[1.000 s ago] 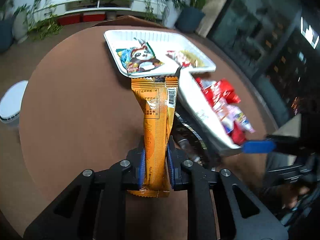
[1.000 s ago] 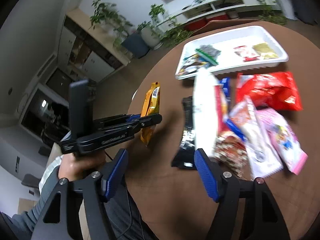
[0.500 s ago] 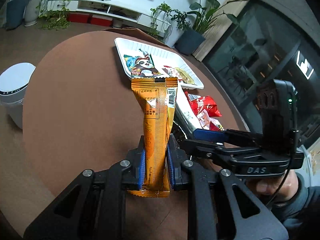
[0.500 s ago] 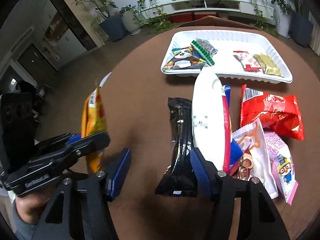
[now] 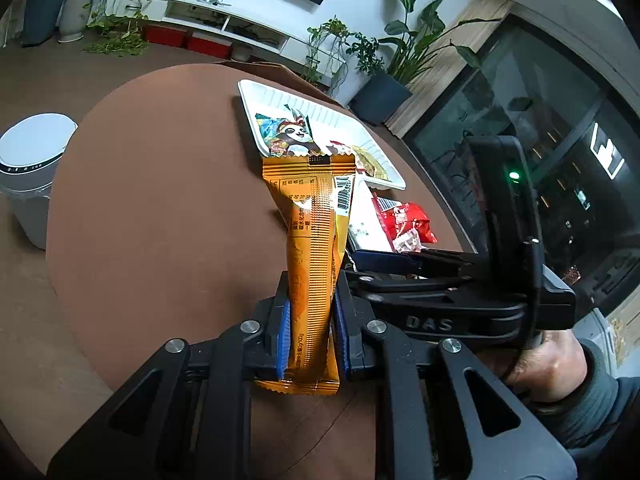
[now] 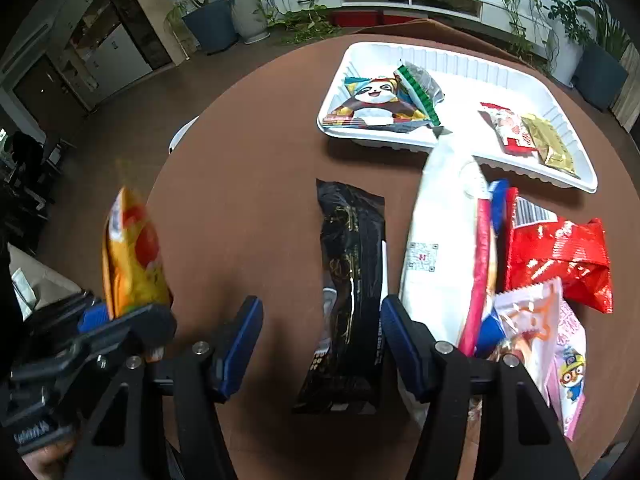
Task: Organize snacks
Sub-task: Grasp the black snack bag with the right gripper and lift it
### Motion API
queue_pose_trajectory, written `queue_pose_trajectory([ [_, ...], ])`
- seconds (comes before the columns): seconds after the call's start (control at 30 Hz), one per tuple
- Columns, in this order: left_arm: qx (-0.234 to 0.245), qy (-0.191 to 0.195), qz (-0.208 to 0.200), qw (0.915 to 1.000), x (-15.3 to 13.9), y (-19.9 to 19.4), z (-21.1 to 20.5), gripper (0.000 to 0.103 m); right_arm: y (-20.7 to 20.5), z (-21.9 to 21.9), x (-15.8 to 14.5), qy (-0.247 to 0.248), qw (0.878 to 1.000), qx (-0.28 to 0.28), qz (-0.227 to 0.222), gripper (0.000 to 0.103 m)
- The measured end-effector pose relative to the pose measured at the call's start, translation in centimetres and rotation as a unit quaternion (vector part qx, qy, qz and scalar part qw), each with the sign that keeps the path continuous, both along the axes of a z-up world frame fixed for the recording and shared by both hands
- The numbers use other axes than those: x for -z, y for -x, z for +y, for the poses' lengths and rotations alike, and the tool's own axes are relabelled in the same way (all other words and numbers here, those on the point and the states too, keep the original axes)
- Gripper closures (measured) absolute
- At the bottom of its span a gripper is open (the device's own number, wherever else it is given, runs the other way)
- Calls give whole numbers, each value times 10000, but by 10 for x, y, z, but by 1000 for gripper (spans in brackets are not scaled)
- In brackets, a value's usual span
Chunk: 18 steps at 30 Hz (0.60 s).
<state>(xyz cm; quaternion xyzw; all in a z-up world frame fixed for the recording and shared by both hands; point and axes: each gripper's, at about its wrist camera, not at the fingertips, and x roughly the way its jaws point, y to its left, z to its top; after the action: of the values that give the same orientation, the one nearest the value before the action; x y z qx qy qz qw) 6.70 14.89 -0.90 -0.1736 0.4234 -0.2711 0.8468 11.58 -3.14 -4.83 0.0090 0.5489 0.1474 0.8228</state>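
My left gripper is shut on the lower end of a long orange snack packet, which it holds up above the brown round table. The white tray at the table's far side holds a panda packet, a green-edged packet and two small ones. My right gripper points steeply down, its jaws apart. A black packet lies flat on the table in the gap between its fingers, and the pads do not press on it. In the right wrist view the orange packet hangs blurred at the left.
To the right of the black packet lies a pile: a long white packet, a red bag, a pink packet and others. A white bin stands on the floor left of the table. Potted plants line the far wall.
My right gripper has tipped downward and come over the black packet, with its jaws a little narrower. It now shows close beside my left gripper, which still holds the orange packet.
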Motion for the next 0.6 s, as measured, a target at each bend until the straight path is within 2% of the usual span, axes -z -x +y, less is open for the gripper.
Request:
queue_pose_trajectory([
  [0.07, -45, 31, 12, 10000, 0, 0, 1, 87, -5, 4, 5, 121, 9999, -54, 24, 38],
  [0.13, -112, 66, 49, 9999, 0, 2, 4, 87, -8, 6, 17, 139, 9995, -68, 269, 39],
  [0.2, -158, 100, 59, 9998, -2, 6, 8, 87, -6, 12, 21, 386, 9991, -181, 50, 39],
  [0.37, -207, 170, 71, 9996, -5, 13, 14, 87, -3, 15, 28, 416, 9989, -210, -81, 39],
  [0.43, -229, 182, 75, 9995, -6, 15, 17, 87, -3, 15, 29, 520, 9983, -242, -143, 45],
  [0.5, -263, 202, 75, 9994, -6, 16, 17, 87, -2, 16, 31, 711, 9967, -314, -247, 59],
  [0.53, -272, 207, 77, 9994, -6, 17, 18, 87, 0, 16, 31, 747, 9962, -341, -283, 63],
  [0.6, -284, 205, 83, 9994, -7, 16, 17, 87, 2, 18, 33, 745, 9960, -395, -307, 66],
])
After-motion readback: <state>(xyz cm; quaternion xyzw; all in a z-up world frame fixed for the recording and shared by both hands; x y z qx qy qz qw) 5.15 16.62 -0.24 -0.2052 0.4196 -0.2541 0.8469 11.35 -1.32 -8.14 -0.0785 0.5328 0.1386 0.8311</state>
